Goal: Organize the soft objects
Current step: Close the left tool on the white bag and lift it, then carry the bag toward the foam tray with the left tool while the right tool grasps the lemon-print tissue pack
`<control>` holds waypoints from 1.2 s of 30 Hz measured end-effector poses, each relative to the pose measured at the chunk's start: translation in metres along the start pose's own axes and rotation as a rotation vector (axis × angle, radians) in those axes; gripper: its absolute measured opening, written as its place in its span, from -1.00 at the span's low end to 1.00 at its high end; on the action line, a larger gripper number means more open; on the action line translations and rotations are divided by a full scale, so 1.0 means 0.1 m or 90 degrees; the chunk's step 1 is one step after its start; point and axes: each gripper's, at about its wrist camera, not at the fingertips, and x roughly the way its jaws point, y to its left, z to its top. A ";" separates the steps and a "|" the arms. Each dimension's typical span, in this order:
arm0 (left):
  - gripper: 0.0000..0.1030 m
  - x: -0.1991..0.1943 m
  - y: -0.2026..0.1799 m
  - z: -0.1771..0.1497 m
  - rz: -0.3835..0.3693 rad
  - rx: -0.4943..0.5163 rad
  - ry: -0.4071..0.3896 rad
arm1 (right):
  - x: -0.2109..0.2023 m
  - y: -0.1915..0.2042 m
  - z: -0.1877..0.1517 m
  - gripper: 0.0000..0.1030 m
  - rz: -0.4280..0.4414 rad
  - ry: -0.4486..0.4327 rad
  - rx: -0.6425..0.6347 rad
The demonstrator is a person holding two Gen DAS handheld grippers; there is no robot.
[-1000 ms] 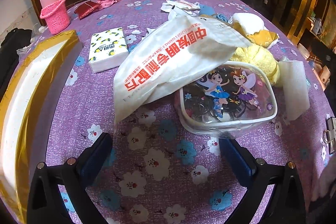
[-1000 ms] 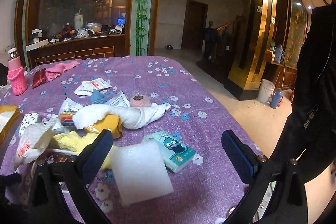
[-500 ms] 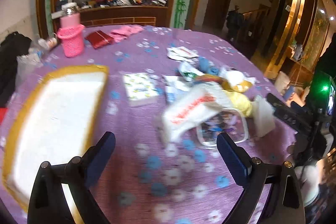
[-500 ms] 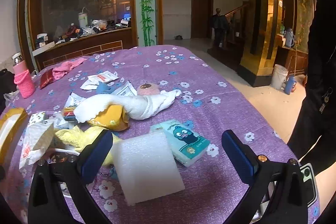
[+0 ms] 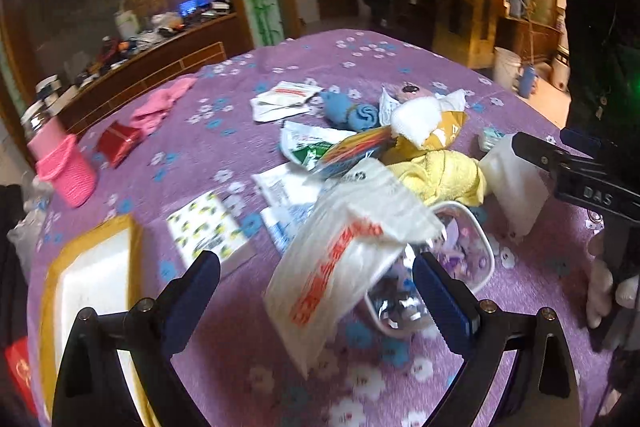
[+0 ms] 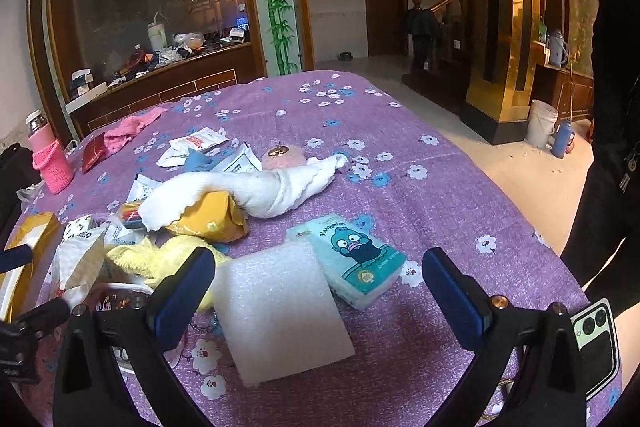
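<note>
- While nothing is picked yet, I'm at the approach step: soft stuff sits heaped mid-table on the purple cloth (image 6: 400,131), gold-rimmed tray (image 5: 92,279) to the left.
- White towel (image 6: 248,187) drapes a yellow pack; yellow cloth (image 5: 440,175) beside the foam sheet (image 6: 280,311).
- Left gripper (image 5: 316,291) wide, empty, over the white bag (image 5: 344,259).
- Right gripper (image 6: 320,291) wide, empty; next I judge: lower, close on foam.
</note>
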 end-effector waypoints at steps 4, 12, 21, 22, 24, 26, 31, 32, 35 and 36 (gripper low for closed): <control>0.91 0.15 -0.02 0.06 -0.044 0.028 0.006 | 0.06 -0.02 0.00 0.99 0.005 0.015 0.006; -0.11 0.32 0.01 0.11 -0.124 -0.029 0.043 | 0.07 0.00 0.00 0.99 0.009 0.021 0.003; -0.11 -0.37 0.17 -0.02 -0.149 -0.125 -0.051 | 0.08 0.01 0.00 0.99 0.008 0.027 0.001; -0.10 -0.48 0.18 -0.05 -0.142 -0.129 -0.065 | 0.08 0.01 0.00 0.99 0.008 0.027 0.001; -0.10 -0.74 0.20 -0.13 -0.125 -0.139 -0.096 | 0.10 0.01 0.00 0.99 0.008 0.028 0.000; -0.10 -0.98 0.22 -0.23 -0.109 -0.152 -0.124 | 0.11 0.01 -0.01 0.99 0.009 0.030 0.000; -0.10 -1.41 0.35 -0.50 -0.085 -0.201 -0.167 | 0.12 -0.05 -0.01 0.99 0.024 0.033 0.019; -0.10 -1.44 0.38 -0.54 -0.082 -0.208 -0.170 | 0.10 -0.07 -0.01 0.99 0.035 0.030 0.024; -0.10 -1.58 0.48 -0.66 -0.075 -0.222 -0.175 | -0.10 -0.06 0.05 1.00 0.058 0.014 0.022; -0.10 -1.62 0.52 -0.70 -0.064 -0.221 -0.176 | -0.16 -0.04 0.07 1.00 0.063 0.008 0.013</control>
